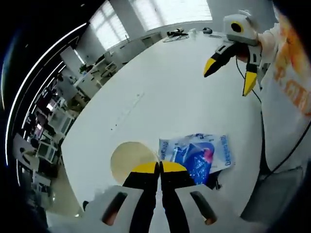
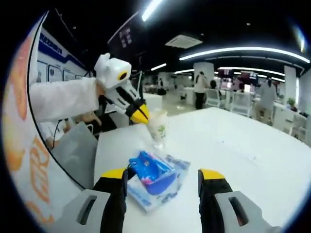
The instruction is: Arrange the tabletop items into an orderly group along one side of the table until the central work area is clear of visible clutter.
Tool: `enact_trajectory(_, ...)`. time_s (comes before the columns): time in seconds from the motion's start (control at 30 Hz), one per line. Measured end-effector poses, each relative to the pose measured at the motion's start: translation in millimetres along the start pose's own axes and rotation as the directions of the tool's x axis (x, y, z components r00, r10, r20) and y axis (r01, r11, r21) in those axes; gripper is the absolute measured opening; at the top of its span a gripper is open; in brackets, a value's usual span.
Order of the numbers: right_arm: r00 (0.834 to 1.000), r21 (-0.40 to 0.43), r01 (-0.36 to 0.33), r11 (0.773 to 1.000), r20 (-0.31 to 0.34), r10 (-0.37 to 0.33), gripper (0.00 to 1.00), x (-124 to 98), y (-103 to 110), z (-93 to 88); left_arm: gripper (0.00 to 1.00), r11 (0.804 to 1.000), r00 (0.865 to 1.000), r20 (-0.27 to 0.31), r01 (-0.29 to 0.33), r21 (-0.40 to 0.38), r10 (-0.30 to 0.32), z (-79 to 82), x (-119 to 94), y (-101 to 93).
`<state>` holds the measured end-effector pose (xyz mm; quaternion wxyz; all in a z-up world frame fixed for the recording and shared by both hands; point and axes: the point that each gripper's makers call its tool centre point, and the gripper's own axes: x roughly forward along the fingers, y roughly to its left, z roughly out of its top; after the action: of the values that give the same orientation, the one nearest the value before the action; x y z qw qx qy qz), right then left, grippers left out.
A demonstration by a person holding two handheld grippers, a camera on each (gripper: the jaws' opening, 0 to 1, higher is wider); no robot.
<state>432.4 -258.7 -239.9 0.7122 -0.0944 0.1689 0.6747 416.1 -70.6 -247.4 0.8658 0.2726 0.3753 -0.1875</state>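
Grouping looks nearly finished: blue packet (image 2: 156, 180) and paper cup (image 2: 158, 128) sit together near the table (image 1: 160, 87) edge. Left gripper (image 1: 159, 167) has jaws closed, empty; right gripper (image 2: 163, 174) spread apart above the packet.

White table (image 1: 160, 92) bare across centre and far side; open passage there. Obstacles cluster at near edge: blue packet (image 2: 156, 178) flat, paper cup (image 2: 158, 127) upright just behind it. Cables, small items (image 1: 177, 34) at far end.
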Motion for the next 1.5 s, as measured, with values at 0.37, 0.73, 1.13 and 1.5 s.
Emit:
enact_trajectory(0.37, 0.999, 0.079, 0.036, 0.996, -0.017, -0.034, 0.56, -5.3, -11.4, -12.9, 0.00, 1.000, 0.995, -0.092, 0.025, -0.016, -0.026, -37.7, 37.7, 12.3)
enact_trajectory(0.73, 0.999, 0.124, 0.030, 0.992, -0.048, -0.025, 0.56, 2.6, -13.9, -23.8, 0.00, 0.996, 0.994, -0.105, 0.025, -0.090, -0.034, -58.5, 69.1, 17.5)
enact_trajectory(1.13, 0.998, 0.178, 0.028, 0.984, -0.061, -0.017, 0.55, 8.6, -19.5, -29.6, 0.00, 0.990, 0.992, -0.114, 0.042, -0.134, -0.058, -70.4, 83.1, 13.7)
enact_trajectory(1.5, 0.999, 0.223, 0.021, 0.975, -0.054, -0.009, 0.57, 10.0, -20.1, -30.0, 0.07, 0.974, 0.995, -0.095, 0.005, -0.228, -0.028, -64.7, 81.0, 17.5)
